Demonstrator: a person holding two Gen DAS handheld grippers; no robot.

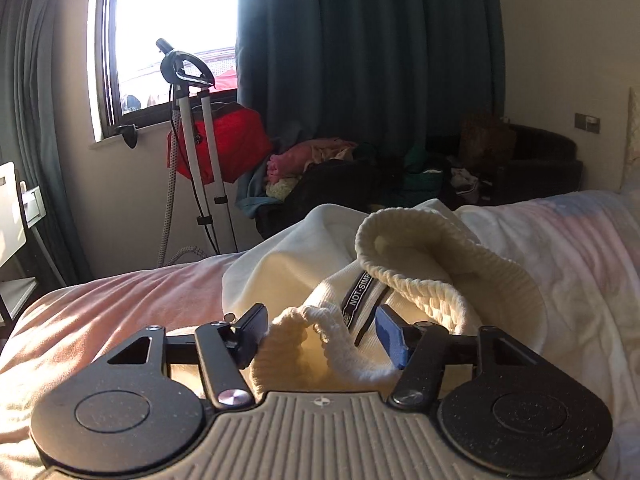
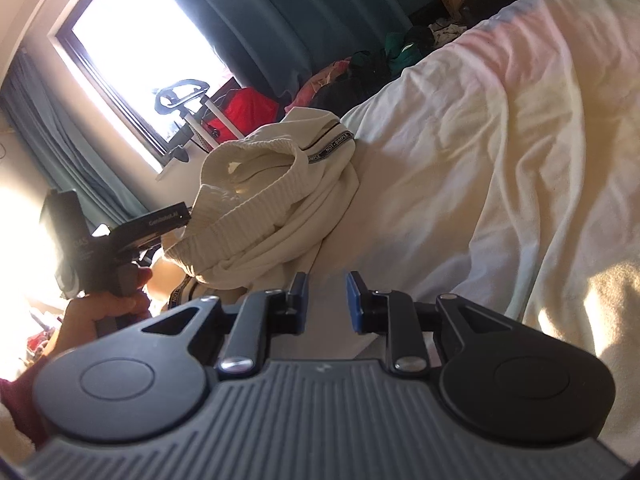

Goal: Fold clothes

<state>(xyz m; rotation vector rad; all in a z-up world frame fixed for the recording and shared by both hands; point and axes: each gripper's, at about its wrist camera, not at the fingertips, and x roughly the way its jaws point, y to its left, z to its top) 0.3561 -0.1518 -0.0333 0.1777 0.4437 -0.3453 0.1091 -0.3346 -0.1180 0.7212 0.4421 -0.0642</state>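
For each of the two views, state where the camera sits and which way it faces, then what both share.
Left wrist: sits on the left gripper, facing across the bed toward the window and curtain; its fingers flank the ribbed hem of the cream garment.
Right wrist: sits on the right gripper, rolled, facing along the bed toward the same window; its narrow gap shows pale fabric, grip unclear; the person's hand holds the left gripper at left.
Shared: garment, bed, window, curtain, red bag, steamer stand.
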